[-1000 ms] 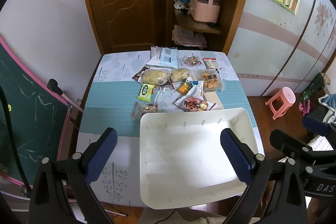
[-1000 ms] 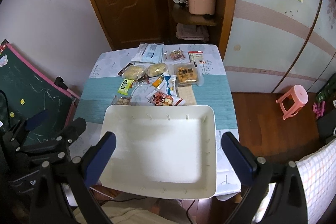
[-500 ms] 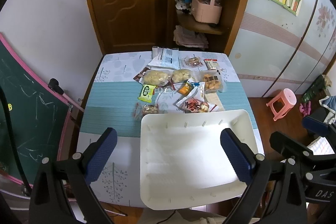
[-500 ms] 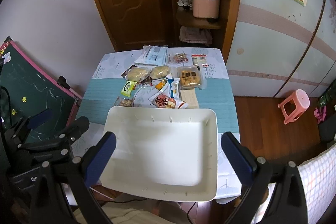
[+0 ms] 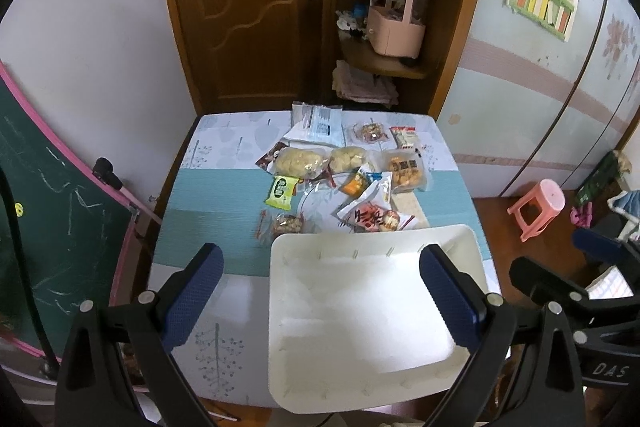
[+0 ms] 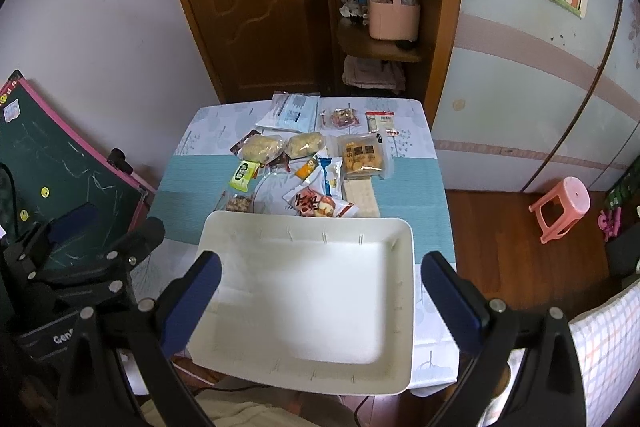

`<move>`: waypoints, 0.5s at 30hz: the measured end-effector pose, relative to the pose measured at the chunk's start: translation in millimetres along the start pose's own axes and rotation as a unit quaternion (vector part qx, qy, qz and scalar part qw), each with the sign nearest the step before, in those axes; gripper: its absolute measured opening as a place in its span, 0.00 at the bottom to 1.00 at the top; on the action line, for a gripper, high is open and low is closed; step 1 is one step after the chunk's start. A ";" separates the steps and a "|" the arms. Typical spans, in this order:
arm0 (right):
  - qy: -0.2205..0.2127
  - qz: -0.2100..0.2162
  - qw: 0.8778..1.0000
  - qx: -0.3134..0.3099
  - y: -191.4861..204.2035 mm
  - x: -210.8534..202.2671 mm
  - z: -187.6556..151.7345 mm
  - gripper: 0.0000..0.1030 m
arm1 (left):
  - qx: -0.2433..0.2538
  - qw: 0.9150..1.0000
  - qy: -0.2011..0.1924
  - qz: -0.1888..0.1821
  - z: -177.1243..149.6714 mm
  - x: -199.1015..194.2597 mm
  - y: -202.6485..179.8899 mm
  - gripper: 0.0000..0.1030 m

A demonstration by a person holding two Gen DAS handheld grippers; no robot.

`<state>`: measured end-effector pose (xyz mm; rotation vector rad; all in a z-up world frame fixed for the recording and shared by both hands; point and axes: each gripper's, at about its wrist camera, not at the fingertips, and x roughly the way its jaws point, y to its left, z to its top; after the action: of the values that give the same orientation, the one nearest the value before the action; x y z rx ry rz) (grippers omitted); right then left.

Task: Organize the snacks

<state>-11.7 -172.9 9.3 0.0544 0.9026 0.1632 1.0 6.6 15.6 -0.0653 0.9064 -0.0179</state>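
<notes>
A white tray [image 6: 400, 307] sits on a tabletop [image 6: 404, 183] banded teal and pale leaf-print. The gripper pads [image 6: 194, 301] are navy; one snack packet [image 6: 243, 174] is yellow-green; the stool [image 6: 562, 209] is pink.

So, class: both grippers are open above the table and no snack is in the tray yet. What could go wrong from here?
1. The tray overhangs the table's near edge; pressing its near rim might tip it.
2. The snacks overlap in a heap, so a gripper may pinch two packets at once.
3. The red packet lies against the tray's far rim; grabbing it could nudge the tray.
</notes>
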 end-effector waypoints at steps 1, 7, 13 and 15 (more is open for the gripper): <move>0.000 -0.001 1.000 -0.001 0.1 0.5 0.6 0.98 | -0.004 1.000 0.000 -0.005 0.8 0.5 1.3 0.95; -0.011 -0.005 1.000 -0.011 0.6 -0.5 7.1 0.97 | -0.008 1.000 0.007 -0.013 4.7 5.1 2.4 0.95; -0.019 -0.003 1.000 -0.012 -1.8 -1.5 16.3 0.97 | -0.027 0.999 0.013 -0.031 13.3 9.9 9.4 0.95; -0.023 -0.002 1.000 -0.012 -3.2 -1.5 21.2 0.97 | -0.029 0.999 0.011 -0.031 18.0 11.4 11.3 0.95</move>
<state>4.5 -175.9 23.2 0.0335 0.8550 0.1676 22.0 18.3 16.9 -0.1480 0.9272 -0.0489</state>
